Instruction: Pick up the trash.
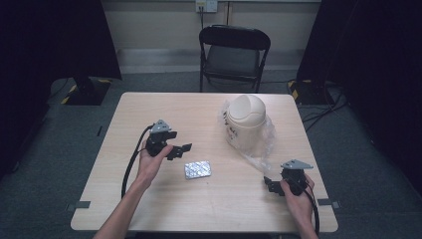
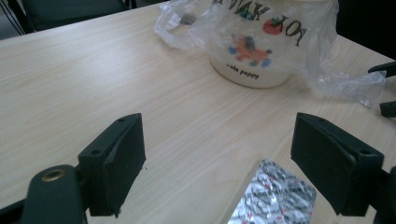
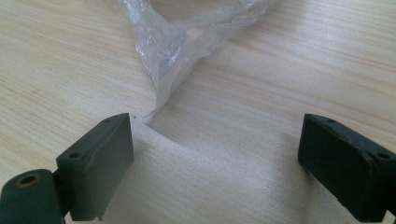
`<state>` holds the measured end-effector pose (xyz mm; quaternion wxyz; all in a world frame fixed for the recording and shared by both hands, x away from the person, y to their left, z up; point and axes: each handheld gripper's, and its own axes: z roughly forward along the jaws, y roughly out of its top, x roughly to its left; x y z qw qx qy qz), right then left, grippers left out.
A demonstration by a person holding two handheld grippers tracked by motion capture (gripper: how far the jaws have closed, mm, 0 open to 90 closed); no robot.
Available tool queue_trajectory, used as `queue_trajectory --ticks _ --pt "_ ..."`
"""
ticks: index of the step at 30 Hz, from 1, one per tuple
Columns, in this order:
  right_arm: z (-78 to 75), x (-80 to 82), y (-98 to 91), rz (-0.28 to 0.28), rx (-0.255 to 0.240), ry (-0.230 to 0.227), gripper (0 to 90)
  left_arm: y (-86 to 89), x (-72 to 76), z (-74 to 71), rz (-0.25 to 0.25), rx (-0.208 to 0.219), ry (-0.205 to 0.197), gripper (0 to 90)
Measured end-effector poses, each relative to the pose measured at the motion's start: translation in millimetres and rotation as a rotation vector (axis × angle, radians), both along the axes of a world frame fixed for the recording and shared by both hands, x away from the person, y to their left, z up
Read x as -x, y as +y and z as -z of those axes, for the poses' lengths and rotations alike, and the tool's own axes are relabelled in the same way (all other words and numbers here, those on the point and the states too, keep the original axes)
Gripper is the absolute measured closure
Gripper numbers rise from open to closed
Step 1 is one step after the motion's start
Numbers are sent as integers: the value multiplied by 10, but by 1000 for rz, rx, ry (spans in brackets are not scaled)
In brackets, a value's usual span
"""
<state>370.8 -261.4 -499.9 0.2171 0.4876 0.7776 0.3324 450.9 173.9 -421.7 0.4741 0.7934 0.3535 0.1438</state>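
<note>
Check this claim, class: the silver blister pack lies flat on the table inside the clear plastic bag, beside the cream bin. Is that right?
Not quite. The blister pack lies flat on the bare table, outside the plastic bag, which wraps the cream bin. The high view shows it.

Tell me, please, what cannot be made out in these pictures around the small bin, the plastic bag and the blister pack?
- Bin: in the left gripper view the top edge cuts off its lid, and the printed words are partly veiled by the plastic bag.
- Bin's contents: hidden under the domed lid in the high view.
- Blister pack: bottom edge cuts it; print too blurred to read.
- Bag tip: top edge cuts off the rest.
</note>
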Motion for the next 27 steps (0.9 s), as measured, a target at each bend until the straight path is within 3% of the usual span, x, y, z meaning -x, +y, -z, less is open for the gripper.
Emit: queue_trajectory --ticks 3,5,9,10,17,23,27 --pt "0 1 1 1 1 0 95 -38 -27 -25 4 20 -2 171" --pt "0 2 2 2 1 0 96 -113 -76 -72 23 5 -6 171" --pt "0 1 1 0 1 -1 95 -198 -144 -111 34 16 -16 161" --pt "0 1 1 0 1 -1 96 -271 -194 -141 29 -9 -24 157" --pt "1 0 0 0 1 -2 95 -444 -353 -243 72 -7 -34 159" --pt "0 0 1 0 1 -1 95 -552 -482 -332 82 32 -24 160" --pt "0 0 0 0 0 0 95 -705 -644 -408 98 74 -21 161"
